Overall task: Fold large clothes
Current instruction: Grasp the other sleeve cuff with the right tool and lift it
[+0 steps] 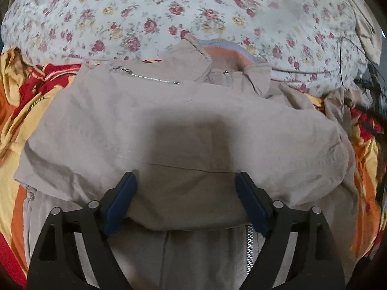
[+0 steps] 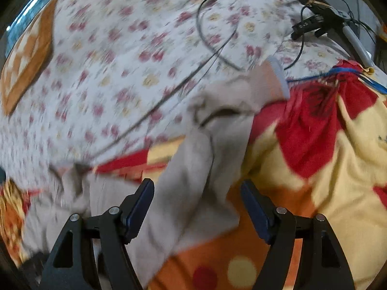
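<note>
Bedspread underlies jacket; both hand-held grippers gape empty.

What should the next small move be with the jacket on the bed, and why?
Probably lower the right hand-held gripper onto the loose sleeve and close on it, to fold it in over the body. Its jaws stand open with nothing pinched, and the sleeve spills sideways onto the red and yellow blanket. The left hand-held gripper is also open, over the already flattened beige jacket.

no legible text anywhere
</note>
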{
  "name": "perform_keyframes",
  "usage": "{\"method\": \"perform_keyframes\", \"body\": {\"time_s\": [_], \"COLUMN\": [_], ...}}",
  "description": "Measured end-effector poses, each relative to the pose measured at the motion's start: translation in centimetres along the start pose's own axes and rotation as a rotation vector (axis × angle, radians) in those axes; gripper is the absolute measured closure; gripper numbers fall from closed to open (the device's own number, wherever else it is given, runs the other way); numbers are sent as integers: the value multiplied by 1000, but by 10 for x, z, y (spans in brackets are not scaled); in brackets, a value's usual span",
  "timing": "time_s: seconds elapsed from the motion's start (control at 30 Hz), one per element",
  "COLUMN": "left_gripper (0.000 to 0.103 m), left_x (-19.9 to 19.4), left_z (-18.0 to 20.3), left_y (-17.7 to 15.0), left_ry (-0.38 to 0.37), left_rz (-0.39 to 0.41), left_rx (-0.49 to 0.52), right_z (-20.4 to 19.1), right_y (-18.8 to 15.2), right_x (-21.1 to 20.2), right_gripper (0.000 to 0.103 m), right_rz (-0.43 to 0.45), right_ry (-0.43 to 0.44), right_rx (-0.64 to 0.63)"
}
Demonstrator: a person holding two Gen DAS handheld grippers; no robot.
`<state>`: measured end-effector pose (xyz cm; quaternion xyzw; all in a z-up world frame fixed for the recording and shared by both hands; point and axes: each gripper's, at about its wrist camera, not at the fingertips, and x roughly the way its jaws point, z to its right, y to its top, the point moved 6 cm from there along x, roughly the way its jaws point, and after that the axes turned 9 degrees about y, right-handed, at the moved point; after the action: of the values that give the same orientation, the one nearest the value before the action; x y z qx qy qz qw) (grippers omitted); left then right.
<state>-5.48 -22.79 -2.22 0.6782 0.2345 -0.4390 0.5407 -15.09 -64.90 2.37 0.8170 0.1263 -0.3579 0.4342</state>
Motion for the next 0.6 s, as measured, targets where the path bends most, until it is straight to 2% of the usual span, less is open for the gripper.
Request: {"method": "perform_keyframes", "body": {"time_s": [0.13, 0.33, 0.37, 0.4, 0.43, 0.47, 0.53, 0.6], "left_gripper": [17, 13, 12, 12, 11, 11, 11, 11], "left_x": [0, 2, 2, 2, 3, 3, 3, 2], "left_z": [-2, 0, 0, 1, 1, 1, 0, 0], "left_y": [0, -1, -1, -1, -1, -1, -1, 0], "left_ry": [-8, -16, -14, -13, -14, -17, -25, -34], "left_rz": [4, 17, 19, 20, 22, 24, 26, 18], "left_rx": [-2, 9, 11, 14, 17, 17, 11, 9], "right_z": [6, 32, 37, 40, 41, 43, 41, 34], "right_y": [34, 65, 68, 71, 73, 75, 81, 86], "right_x": [22, 74, 77, 78, 78, 73, 47, 5], "right_gripper": [21, 22, 27, 60, 101, 100, 100, 101], "right_rz": [51, 40, 52, 59, 55, 59, 127, 197], "right_ry": [11, -11, -11, -9, -11, -29, -13, 4], "right_rx": [50, 177, 192, 191, 175, 157, 120, 52]}}
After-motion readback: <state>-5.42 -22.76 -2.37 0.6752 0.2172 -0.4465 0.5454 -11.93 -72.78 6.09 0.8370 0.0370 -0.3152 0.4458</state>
